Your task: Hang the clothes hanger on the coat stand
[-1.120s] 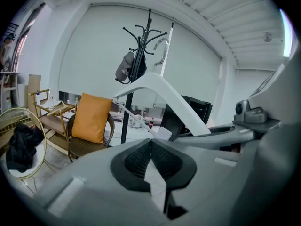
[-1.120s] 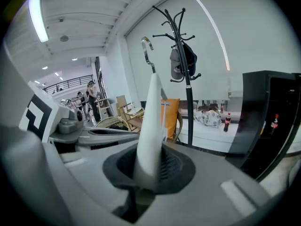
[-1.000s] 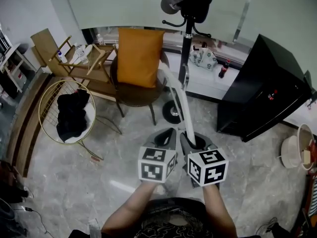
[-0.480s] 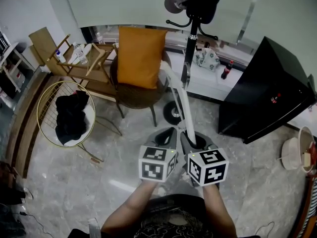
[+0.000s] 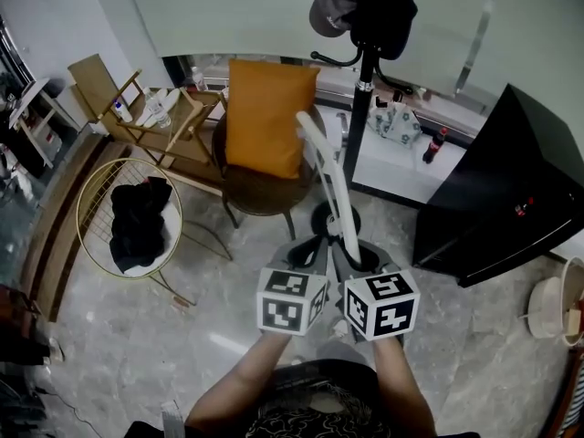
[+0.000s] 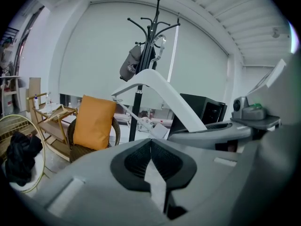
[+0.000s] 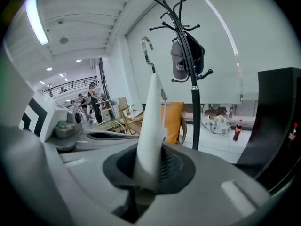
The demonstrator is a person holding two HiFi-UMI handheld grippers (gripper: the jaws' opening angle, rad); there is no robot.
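Well, hanger (white) in right tongs

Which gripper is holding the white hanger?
The right gripper: its fingers clamp one arm of the white plastic clothes hanger. The left gripper is shut on nothing.

The clothes hanger is white. The coat stand is black and carries a grey cap. The left hand-held gripper and right hand-held gripper are grey with black ribbed pads and white cubes patterned in black squares. Far left are an orange cushion and a gold wire basket of black cloth. On the right is a black cabinet. The floor is grey and marble-veined.
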